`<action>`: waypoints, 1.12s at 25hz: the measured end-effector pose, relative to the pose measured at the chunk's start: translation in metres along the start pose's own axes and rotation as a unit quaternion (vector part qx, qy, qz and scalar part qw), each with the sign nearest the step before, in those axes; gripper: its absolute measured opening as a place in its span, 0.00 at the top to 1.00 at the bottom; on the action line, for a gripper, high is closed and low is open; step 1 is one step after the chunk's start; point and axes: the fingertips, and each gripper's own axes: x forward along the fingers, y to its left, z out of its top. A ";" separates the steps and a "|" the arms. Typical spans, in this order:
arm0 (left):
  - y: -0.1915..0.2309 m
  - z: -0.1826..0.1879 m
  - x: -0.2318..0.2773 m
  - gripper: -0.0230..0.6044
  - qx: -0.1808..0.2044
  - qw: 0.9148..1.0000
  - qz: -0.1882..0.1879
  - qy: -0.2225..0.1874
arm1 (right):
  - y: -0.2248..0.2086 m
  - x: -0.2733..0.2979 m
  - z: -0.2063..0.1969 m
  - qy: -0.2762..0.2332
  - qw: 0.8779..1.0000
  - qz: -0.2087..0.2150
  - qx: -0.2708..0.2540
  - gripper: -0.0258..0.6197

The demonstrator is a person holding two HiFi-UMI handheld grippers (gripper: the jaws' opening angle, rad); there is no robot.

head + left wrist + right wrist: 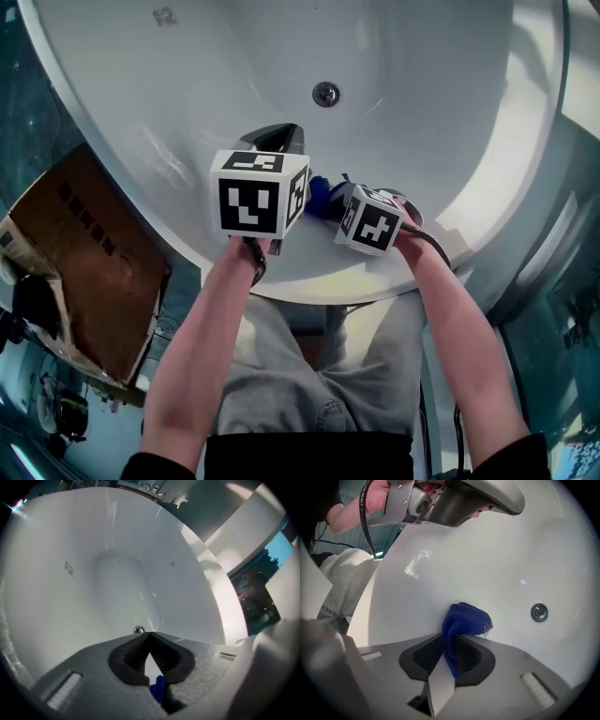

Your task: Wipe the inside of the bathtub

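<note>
You are leaning over the near rim of the white bathtub [441, 84], holding both grippers down inside it, side by side over the near sloping wall. Your right gripper [452, 638] is clamping a blue cloth [465, 618]. Its jaws are closing tight on a fold of the fabric, and the rest of the cloth is bunching out in a rounded wad beyond the tips. That wad is sitting low against the white wall, though you cannot tell whether it is actually pressing on the surface or hanging just off it.

Your left gripper [149, 637] is carrying nothing. Its jaws are meeting at the tips, leaving only a thin wedge of gap between the ribbed pads further back. A sliver of blue is showing through the bottom of that gap, because the cloth is lying just beside and below this gripper. In the right gripper view the left gripper is reaching across the top of the picture, above the cloth.

A round metal fitting [325, 94] is sitting in the tub wall, beyond both grippers and well apart from the cloth. A flattened cardboard box [89, 248] is lying on the floor outside the tub, to your left.
</note>
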 end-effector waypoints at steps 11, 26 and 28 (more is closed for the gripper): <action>-0.001 0.009 -0.024 0.96 0.010 1.000 0.005 -0.004 | 0.063 -0.025 0.008 -0.019 0.999 0.026 0.000 0.84; -0.011 -0.007 -0.009 0.96 -0.003 1.000 -0.006 0.011 | 0.116 -0.049 0.014 -0.066 0.996 0.058 0.017 0.84; -0.011 -0.007 -0.004 0.96 -0.005 1.000 -0.007 0.014 | 0.115 -0.050 0.014 -0.069 0.995 0.068 0.022 0.84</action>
